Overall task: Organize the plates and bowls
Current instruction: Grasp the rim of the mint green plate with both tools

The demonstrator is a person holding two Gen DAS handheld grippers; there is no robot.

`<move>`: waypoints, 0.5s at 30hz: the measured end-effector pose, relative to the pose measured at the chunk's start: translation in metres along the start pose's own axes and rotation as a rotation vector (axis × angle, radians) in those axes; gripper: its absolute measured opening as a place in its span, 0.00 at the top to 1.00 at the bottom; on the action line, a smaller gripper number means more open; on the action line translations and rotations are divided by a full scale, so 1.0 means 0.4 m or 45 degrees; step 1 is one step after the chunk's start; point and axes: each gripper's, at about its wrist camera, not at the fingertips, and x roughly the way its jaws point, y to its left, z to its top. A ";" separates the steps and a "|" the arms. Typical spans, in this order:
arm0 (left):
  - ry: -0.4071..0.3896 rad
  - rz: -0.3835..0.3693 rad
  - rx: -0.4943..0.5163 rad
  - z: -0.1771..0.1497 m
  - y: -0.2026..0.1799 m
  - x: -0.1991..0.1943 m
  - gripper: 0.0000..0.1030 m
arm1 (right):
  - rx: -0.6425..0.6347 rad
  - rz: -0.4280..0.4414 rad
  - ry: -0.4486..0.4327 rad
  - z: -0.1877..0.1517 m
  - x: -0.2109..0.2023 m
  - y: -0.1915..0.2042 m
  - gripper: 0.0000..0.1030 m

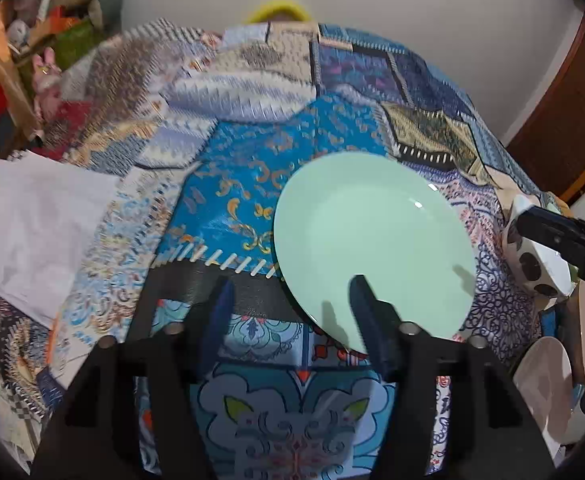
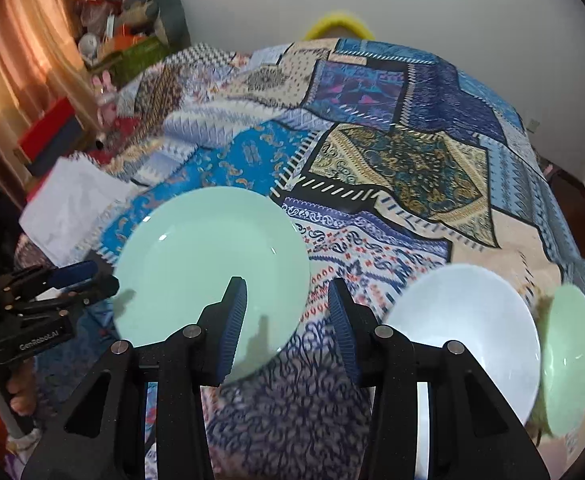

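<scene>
A mint-green plate lies flat on the patchwork cloth; it also shows in the right wrist view. My left gripper is open and empty, its right finger over the plate's near rim. My right gripper is open and empty, its left finger over the plate's right edge. A white bowl and a mint-green bowl sit to the right of my right gripper. The left gripper shows at the left of the right wrist view, the right gripper at the right of the left wrist view.
A white sheet of paper lies on the cloth at the left. A spotted white dish and a white plate sit at the right edge. Clutter and toys stand at the back left by a curtain.
</scene>
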 end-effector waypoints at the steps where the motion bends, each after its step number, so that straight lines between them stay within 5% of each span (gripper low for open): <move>1: 0.016 -0.015 -0.007 0.002 0.007 0.016 0.55 | -0.009 -0.008 0.016 0.006 0.012 0.001 0.62; 7: 0.058 -0.070 0.001 0.001 0.020 0.067 0.68 | -0.041 -0.050 0.093 0.041 0.091 0.004 0.62; 15: 0.069 -0.140 0.061 -0.002 0.012 0.078 0.68 | -0.047 -0.036 0.215 0.057 0.168 0.009 0.66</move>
